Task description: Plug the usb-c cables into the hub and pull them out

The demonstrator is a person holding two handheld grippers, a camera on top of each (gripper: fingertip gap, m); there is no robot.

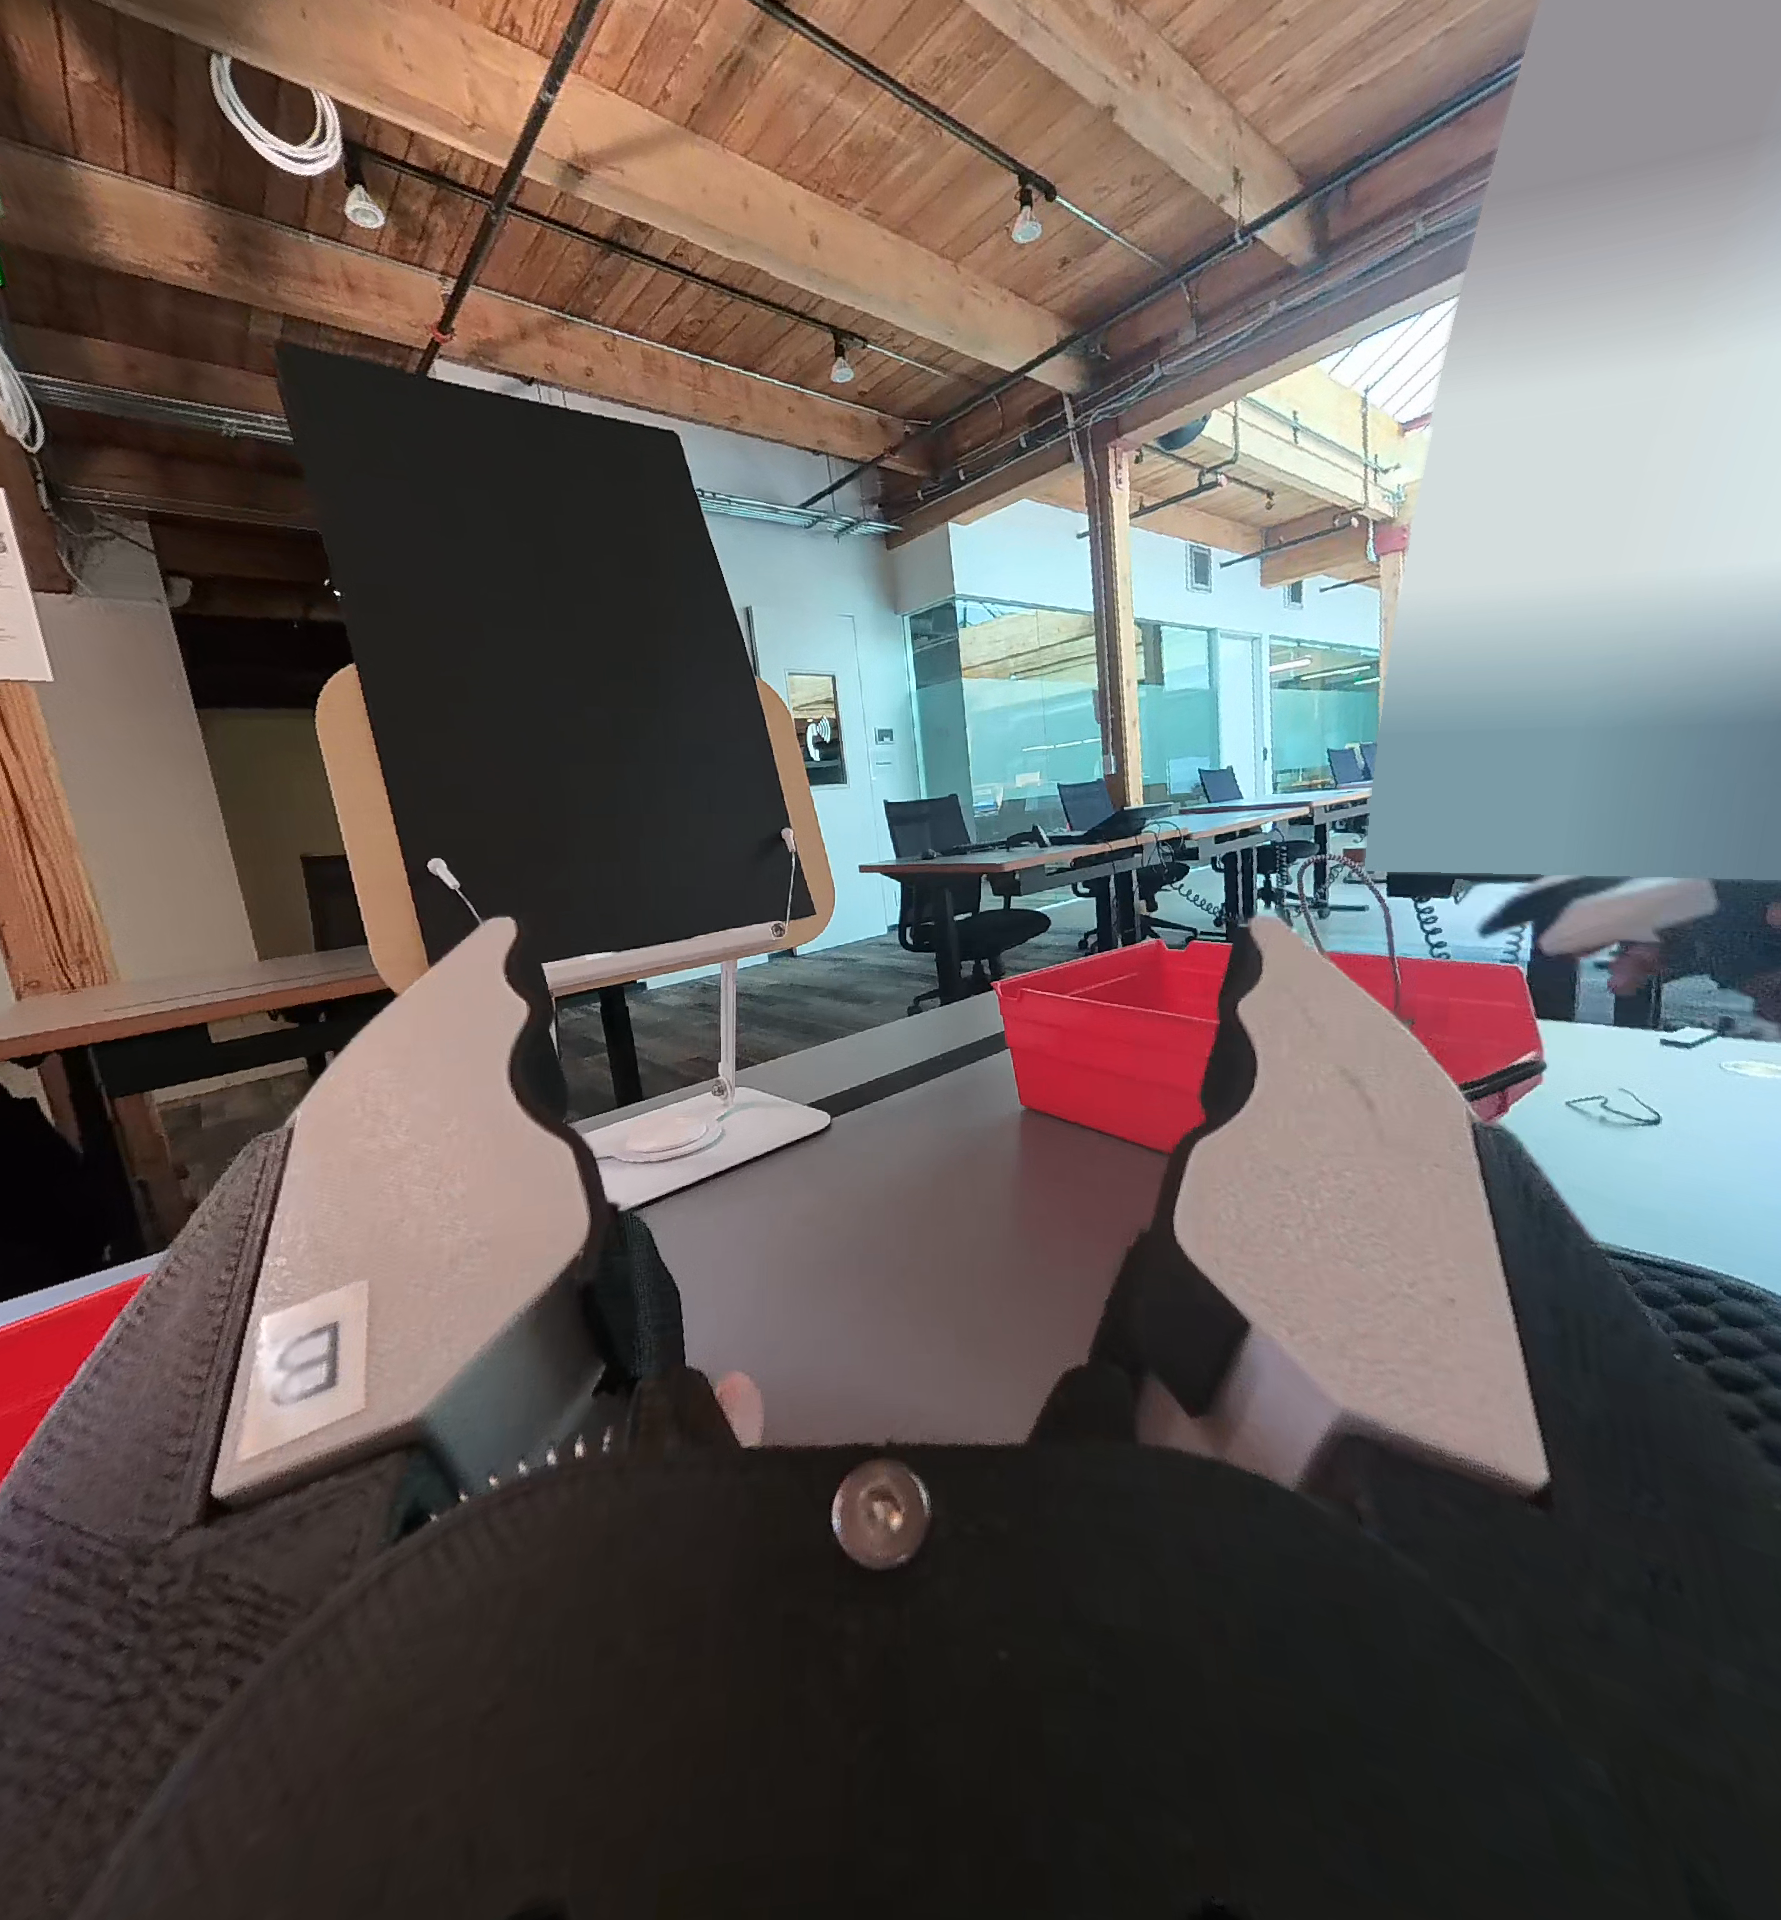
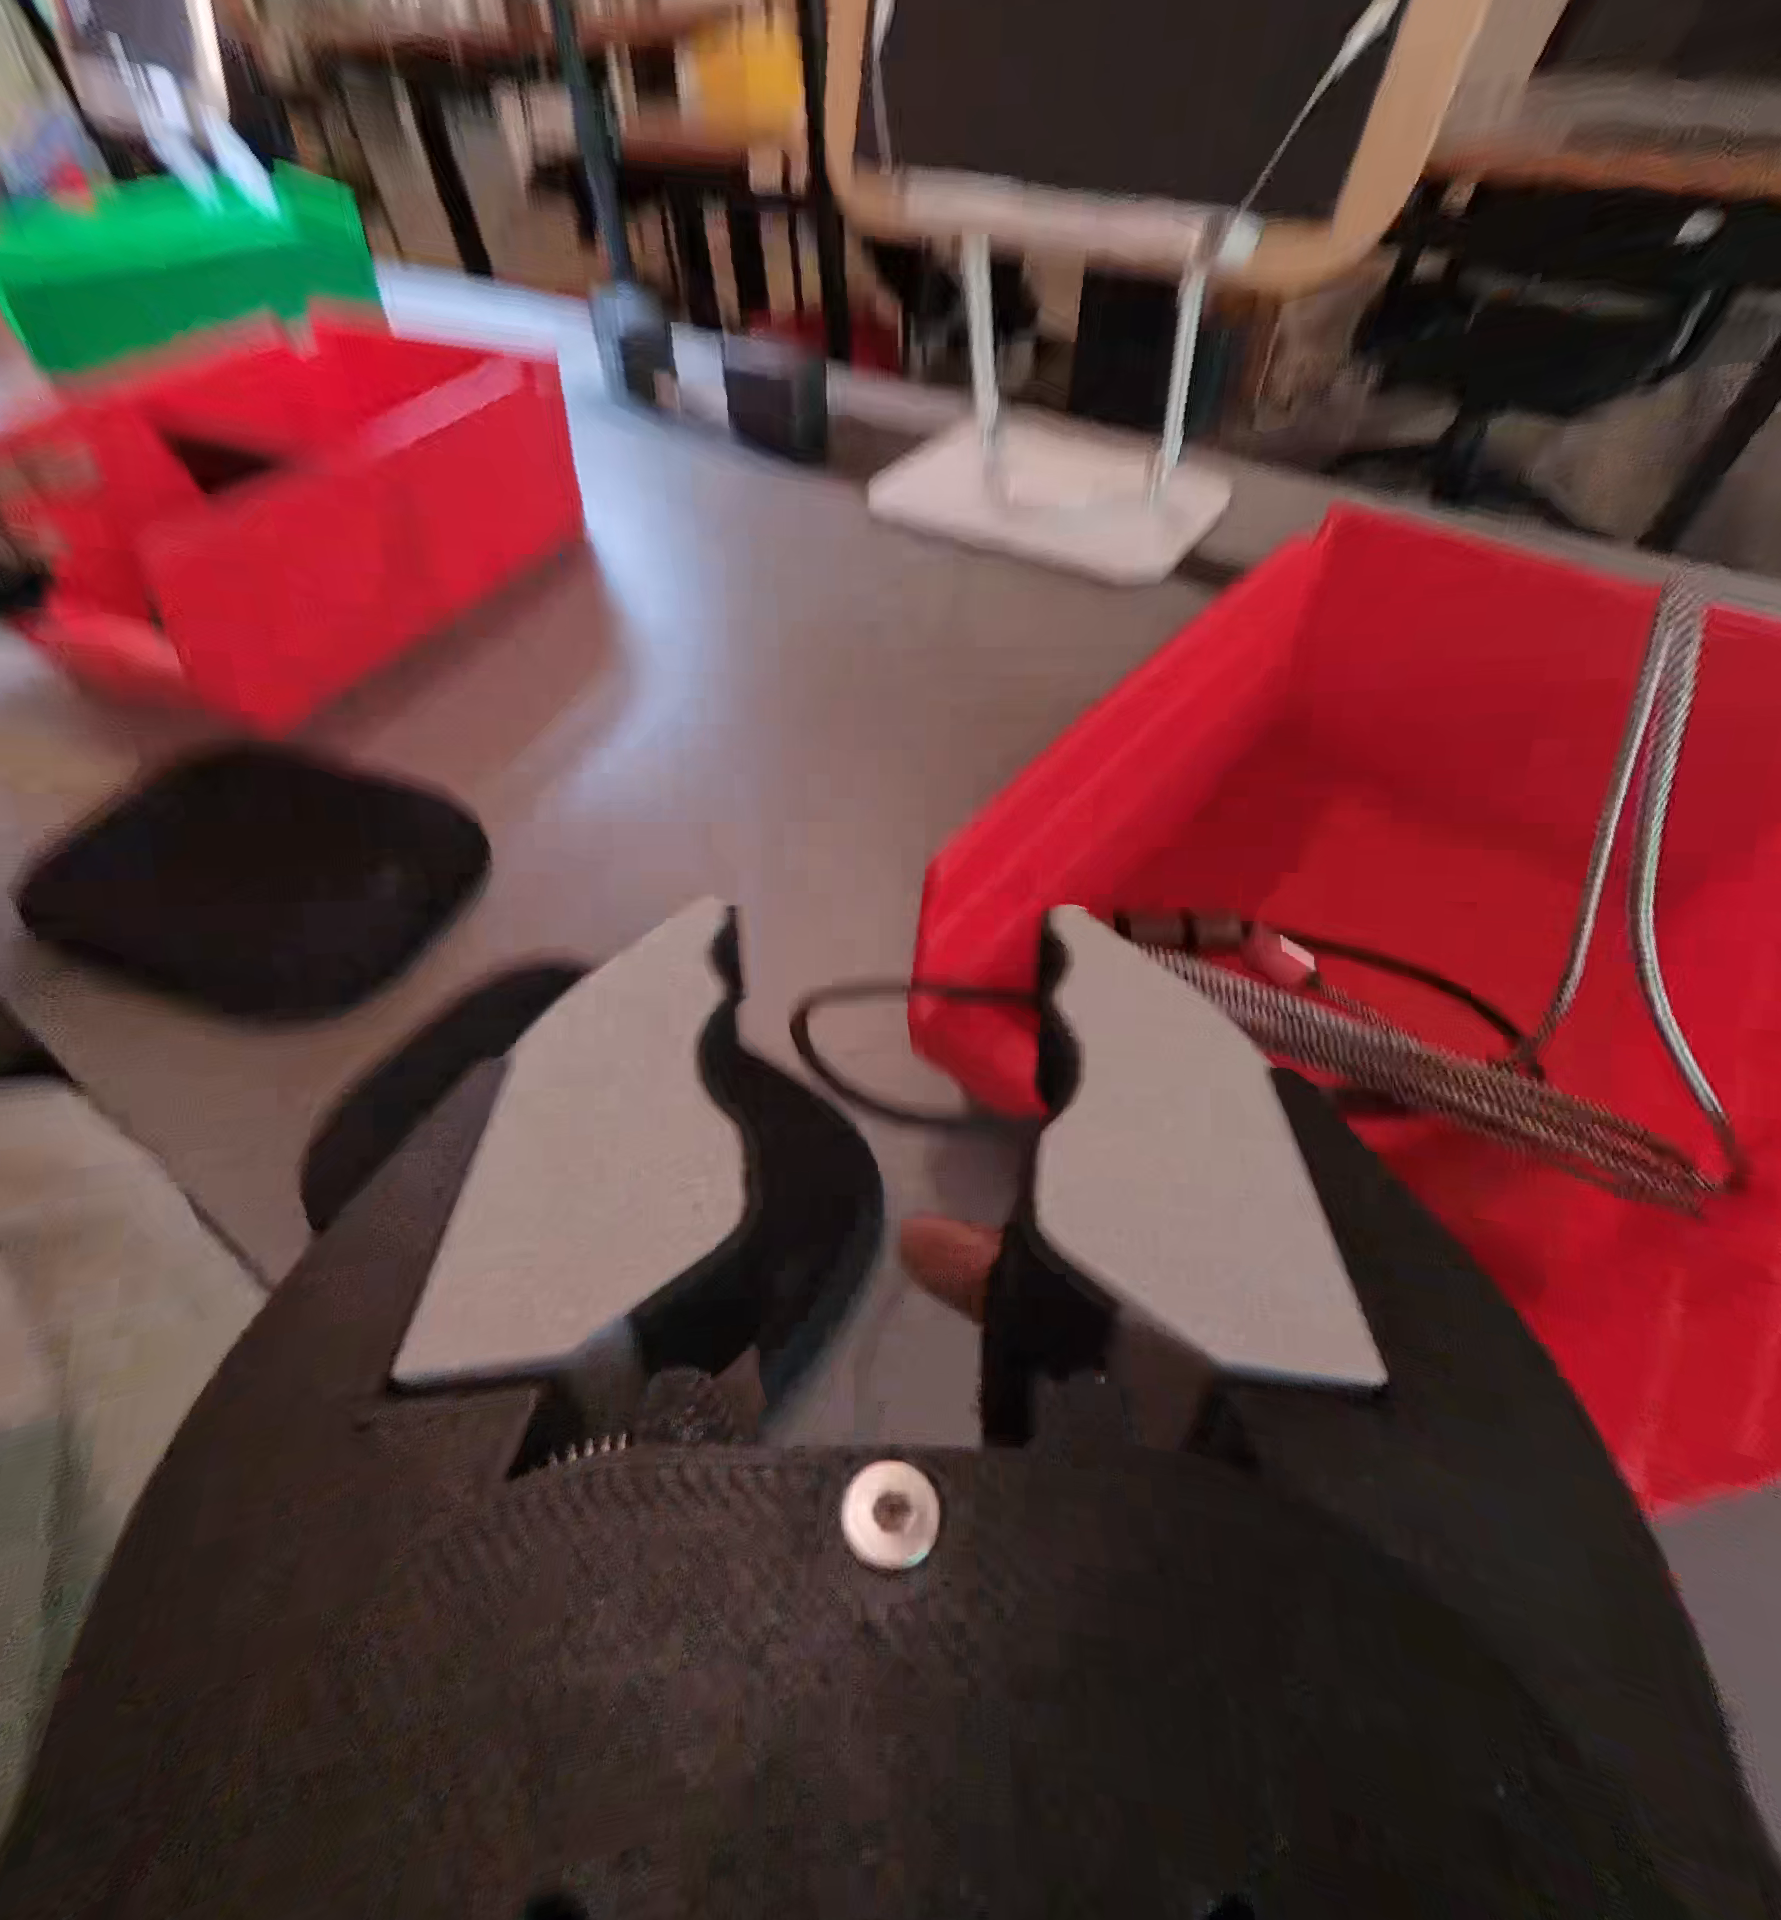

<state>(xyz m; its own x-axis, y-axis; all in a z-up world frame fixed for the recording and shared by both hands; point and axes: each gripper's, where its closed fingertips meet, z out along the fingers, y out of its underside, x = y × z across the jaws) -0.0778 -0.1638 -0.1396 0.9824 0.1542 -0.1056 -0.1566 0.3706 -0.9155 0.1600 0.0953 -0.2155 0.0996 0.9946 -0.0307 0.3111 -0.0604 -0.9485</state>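
— Grippers?
— Left gripper (image 1: 881, 951) gapes wide, empty, above the table (image 1: 917, 1247). Right gripper (image 2: 891, 935) is half open, empty too.
— Cables?
— Braided cables (image 2: 1426, 1070) lie inside the red bin (image 2: 1385, 748), just right of the right gripper. Hub: cannot tell.

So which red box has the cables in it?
Look in the right wrist view: the red bin nearest the right gripper, right of the white stand base. The braided cables lie bundled inside it; the other red bin sits far left under a green one.
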